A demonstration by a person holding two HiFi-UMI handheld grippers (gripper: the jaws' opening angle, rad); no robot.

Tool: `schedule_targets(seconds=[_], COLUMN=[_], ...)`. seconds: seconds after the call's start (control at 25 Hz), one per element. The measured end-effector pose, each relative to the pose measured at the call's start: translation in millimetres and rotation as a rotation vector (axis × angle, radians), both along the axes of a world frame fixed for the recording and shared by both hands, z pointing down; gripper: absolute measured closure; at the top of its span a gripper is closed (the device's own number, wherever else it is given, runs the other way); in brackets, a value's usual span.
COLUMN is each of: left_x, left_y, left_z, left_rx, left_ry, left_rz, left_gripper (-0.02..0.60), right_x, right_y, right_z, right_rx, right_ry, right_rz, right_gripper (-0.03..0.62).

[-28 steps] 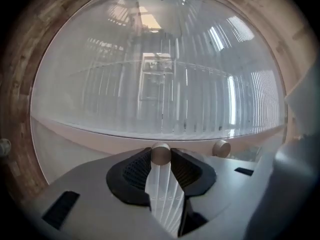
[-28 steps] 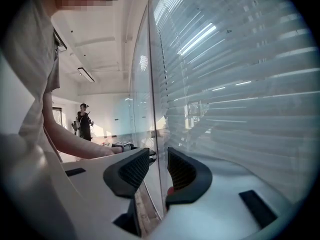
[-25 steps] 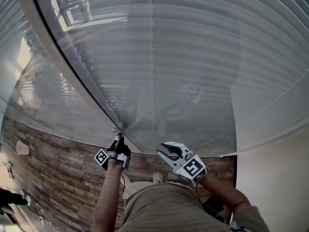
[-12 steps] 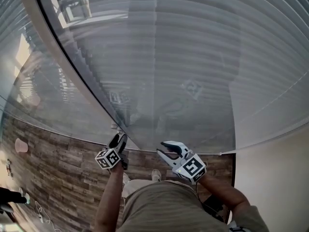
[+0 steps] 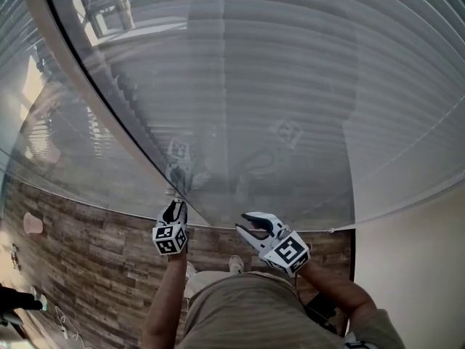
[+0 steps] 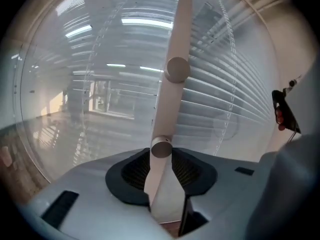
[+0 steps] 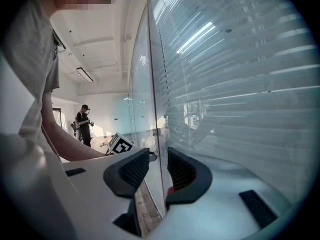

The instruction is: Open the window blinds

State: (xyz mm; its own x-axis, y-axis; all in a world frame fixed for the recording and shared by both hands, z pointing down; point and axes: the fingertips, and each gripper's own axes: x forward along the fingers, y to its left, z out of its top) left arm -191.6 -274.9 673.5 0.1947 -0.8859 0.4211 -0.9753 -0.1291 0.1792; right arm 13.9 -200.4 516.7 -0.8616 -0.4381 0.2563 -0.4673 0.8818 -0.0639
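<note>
Step in hand: working the tilt wand point(image 6: 172, 84) to turn the slats. The blinds point(image 5: 290, 64) read as not yet open. Their slats lie close over one another across most of the pane, and little shows through them on the right side.

Location of the task's thing: the wand hangs at the left edge of the blinds. It runs down past two round knuckles to a point near their bottom edge, where you have it.

Left gripper point(image 5: 173, 211): your jaws have just been closing, and the wand stands between them. In the left gripper view the ribbed pads point(image 6: 135, 170) sit against it on both sides with no gap showing. I judge this a fresh hold low on the wand, just under the lower knuckle. Your forearm reaches up and forward from your body, and the gripper points at the bottom-left corner of the blinds with its marker cube facing you.

Right gripper point(image 5: 247, 224): jaws apart, nothing held. It hovers near the bottom edge of the blinds, well apart from the wand and angled toward the glass. Through its jaws only the edge of a glass pane point(image 7: 150, 84) shows, beyond them and untouched.

Next move, as a judgement: keep the pads firm and roll the wrist about the wand's own line, so the rod twists and does not swing. Slip on the smooth rod is the likely fault. Watch the slats for tilt before you release
</note>
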Motion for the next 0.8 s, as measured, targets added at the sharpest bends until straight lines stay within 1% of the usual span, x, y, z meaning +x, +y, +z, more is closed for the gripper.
schedule_targets(seconds=[0.04, 0.08, 0.16, 0.28, 0.48, 0.6, 0.8], left_x=[0.9, 1.4, 1.2, 0.0, 0.2, 0.9, 1.6], left_y=[-0.8, -1.5, -2.2, -3.0, -1.8, -3.0, -6.1], left_z=[-0.2, -0.1, 0.5, 0.6, 1.8, -1.3, -5.3], left_rx=[0.003, 0.002, -0.008, -0.025, -0.005, -0.01, 0.007], left_ry=[0.001, 0.02, 0.097, 0.239, 0.566, 0.732, 1.077], left_rz=[0.001, -0.003, -0.02, -0.045, -0.071, -0.083, -0.097], left_gripper=[0.442, 0.443, 0.446, 0.449, 0.449, 0.449, 0.449], right_x=[0.7, 1.5, 3.0, 4.6, 6.5, 6.0, 6.2], right_y=[0.0, -0.2, -1.0, -1.8, 0.0, -1.5, -1.4], right_z=[0.7, 1.4, 2.1, 1.8, 2.7, 1.4, 2.3], right_rx=[-0.001, 0.0, 0.001, 0.0, -0.003, -0.001, -0.002], right_ry=[0.0, 0.0, 0.002, 0.004, 0.004, 0.002, 0.002], right_rz=[0.002, 0.003, 0.005, 0.007, 0.007, 0.004, 0.0], right_gripper=[0.473, 0.473, 0.473, 0.473, 0.473, 0.473, 0.473])
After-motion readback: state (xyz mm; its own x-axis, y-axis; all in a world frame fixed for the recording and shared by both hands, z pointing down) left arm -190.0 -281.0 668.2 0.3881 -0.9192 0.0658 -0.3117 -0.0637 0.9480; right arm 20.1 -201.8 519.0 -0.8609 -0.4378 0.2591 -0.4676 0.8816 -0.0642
